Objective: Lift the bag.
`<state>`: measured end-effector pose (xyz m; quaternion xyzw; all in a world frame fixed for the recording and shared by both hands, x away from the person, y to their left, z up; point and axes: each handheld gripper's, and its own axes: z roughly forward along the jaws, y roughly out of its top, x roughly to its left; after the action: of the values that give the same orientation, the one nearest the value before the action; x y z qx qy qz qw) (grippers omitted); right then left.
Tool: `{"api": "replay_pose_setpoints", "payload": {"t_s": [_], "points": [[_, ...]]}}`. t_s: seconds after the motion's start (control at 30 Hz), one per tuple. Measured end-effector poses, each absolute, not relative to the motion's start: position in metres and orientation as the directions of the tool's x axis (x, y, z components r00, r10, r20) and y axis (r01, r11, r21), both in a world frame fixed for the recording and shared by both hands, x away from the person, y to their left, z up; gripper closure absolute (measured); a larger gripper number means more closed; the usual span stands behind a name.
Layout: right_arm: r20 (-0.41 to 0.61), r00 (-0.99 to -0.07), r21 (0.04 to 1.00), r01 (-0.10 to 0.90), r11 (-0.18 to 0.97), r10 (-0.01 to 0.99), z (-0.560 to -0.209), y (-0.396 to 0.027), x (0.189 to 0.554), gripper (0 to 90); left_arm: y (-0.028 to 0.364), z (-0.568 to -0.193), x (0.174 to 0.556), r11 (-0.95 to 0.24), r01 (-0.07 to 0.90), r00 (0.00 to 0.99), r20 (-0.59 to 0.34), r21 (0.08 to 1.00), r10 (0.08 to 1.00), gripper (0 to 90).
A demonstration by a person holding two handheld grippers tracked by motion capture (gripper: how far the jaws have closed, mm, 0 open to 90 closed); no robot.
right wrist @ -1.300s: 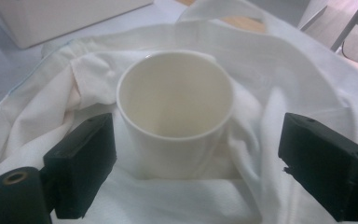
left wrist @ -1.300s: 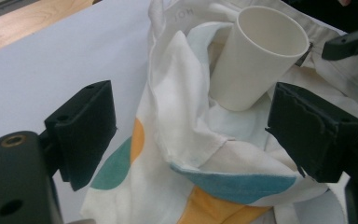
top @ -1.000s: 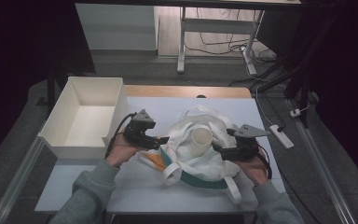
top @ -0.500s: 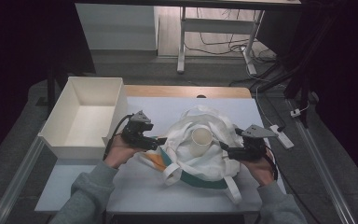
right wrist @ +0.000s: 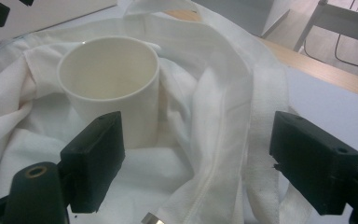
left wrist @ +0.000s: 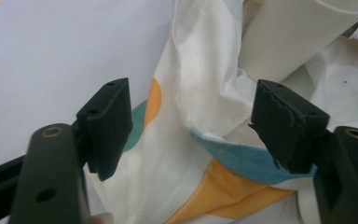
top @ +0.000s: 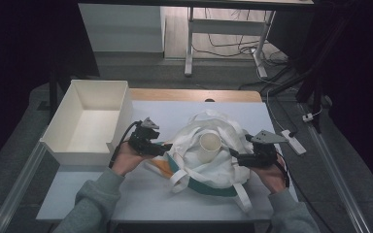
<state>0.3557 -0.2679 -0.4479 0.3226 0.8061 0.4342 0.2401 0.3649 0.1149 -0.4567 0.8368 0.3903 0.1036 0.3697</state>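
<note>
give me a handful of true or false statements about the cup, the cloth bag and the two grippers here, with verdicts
1. The cup stands upright on the white cloth bag. True.
2. The cup is filled with orange juice. False: it looks empty in the right gripper view.
3. The left gripper has cloth between its jaws, which have just been closing but do not yet press on it. True.
4. The right gripper is clamped on the cup. False: its jaws stand open, with the cup beyond them.
5. The white box sits at the right gripper's side. False: it is beside the left gripper.
</note>
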Motion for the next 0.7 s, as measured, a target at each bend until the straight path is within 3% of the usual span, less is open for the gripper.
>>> {"api": "replay_pose_setpoints", "payload": {"t_s": [0.47, 0.7], "points": [[-0.128, -0.657, 0.829, 0.34, 0.444, 0.743, -0.446, -0.27, 0.356, 20.7, 0.104, -0.478, 0.374, -0.471, 0.619, 0.686, -0.142, 0.628, 0.714, 61.4], [-0.148, -0.643, 0.761, 0.412, 0.502, 0.751, -0.449, -0.271, 0.354, 26.9, 0.105, -0.486, 0.377, -0.487, 0.642, 0.695, -0.182, 0.593, 0.695, 64.6]]}}
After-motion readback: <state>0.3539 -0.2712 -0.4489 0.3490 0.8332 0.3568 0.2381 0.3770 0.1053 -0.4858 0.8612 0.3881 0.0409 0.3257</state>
